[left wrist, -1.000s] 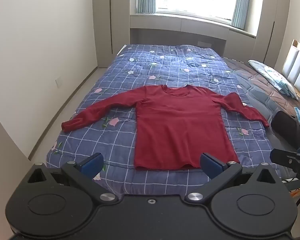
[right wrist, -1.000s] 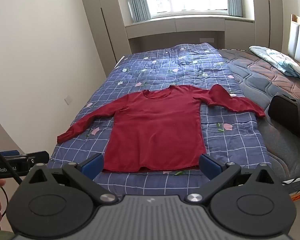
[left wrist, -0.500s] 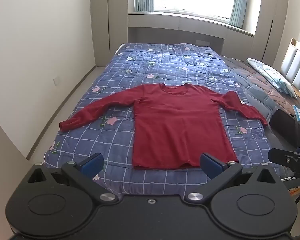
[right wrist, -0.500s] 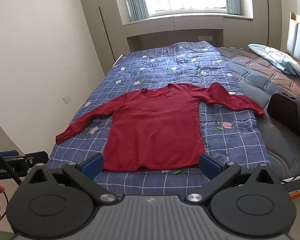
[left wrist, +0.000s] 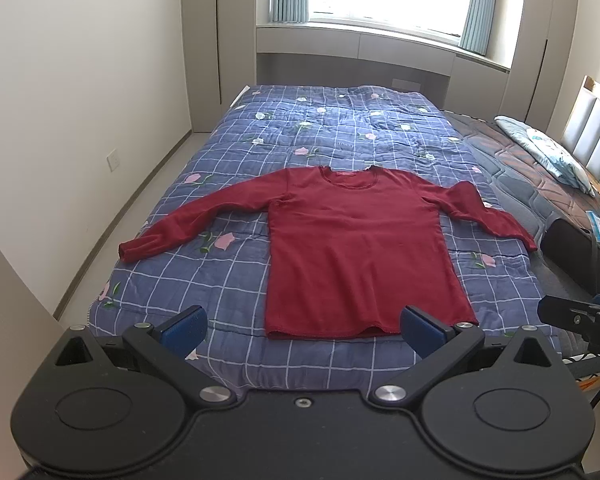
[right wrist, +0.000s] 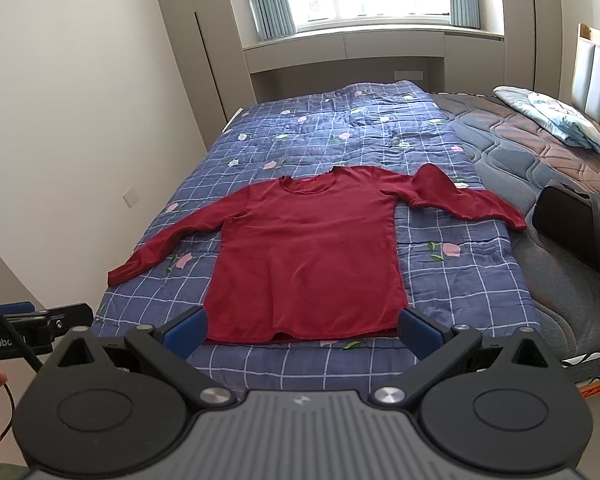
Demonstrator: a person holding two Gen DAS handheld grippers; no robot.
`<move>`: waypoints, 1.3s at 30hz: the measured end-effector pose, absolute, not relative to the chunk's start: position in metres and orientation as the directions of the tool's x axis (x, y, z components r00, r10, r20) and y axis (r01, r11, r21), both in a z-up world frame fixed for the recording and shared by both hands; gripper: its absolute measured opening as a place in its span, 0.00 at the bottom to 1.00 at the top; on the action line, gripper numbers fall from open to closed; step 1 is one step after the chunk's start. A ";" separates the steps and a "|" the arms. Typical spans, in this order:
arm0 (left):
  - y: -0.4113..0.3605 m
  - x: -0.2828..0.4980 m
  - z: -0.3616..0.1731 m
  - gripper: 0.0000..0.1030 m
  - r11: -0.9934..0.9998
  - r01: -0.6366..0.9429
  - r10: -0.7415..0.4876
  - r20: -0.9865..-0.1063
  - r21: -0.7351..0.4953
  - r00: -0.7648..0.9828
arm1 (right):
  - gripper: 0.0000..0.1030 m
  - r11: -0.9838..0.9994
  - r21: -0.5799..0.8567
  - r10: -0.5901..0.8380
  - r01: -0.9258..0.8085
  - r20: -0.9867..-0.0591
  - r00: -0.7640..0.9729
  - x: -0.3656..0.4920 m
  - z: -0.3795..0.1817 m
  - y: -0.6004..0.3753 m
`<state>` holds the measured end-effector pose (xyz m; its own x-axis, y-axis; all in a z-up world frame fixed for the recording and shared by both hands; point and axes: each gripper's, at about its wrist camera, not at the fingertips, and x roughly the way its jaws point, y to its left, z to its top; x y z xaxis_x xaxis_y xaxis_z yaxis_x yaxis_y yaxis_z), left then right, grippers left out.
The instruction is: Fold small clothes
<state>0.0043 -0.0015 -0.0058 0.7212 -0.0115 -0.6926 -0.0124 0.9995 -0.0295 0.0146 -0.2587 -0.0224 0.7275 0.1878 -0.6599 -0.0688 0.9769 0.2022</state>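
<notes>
**Red top flat, nothing folded yet**

Red long-sleeved top (left wrist: 356, 256) lies spread on the checked quilt (left wrist: 228, 280) near the bed's foot. Left tongs (left wrist: 302, 326) and right tongs (right wrist: 302, 326) hang spread wide, empty. The bunched right sleeve (right wrist: 452, 196) could fold crookedly. Since a second ago, both views have tilted slightly upward.

Both views tilted up; shirt (left wrist: 356, 256) sits lower in view.

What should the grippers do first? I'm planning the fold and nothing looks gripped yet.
Probably bring the left gripper forward to the left sleeve cuff. Both grippers are open and short of the bed; the red long-sleeved shirt lies flat on the quilt, sleeves spread, unfolded.
</notes>
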 end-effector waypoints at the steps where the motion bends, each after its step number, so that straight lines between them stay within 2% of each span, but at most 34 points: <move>1: -0.002 0.004 -0.006 0.99 0.999 -0.012 -0.011 -0.693 -0.029 0.721 | 1.00 0.977 0.202 0.188 -0.069 -0.660 0.727 0.015 -0.022 -0.258; 39: -0.004 0.003 -0.009 0.99 1.000 -0.001 -0.018 -0.694 -0.027 0.719 | 1.00 0.981 0.178 0.175 -0.075 -0.650 0.740 0.008 -0.015 -0.253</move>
<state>0.0026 -0.0036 -0.0089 0.7193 -0.0184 -0.6945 -0.0008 0.9996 -0.0273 0.0076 -0.2535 -0.0153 0.7398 0.1749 -0.6496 -0.0753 0.9811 0.1784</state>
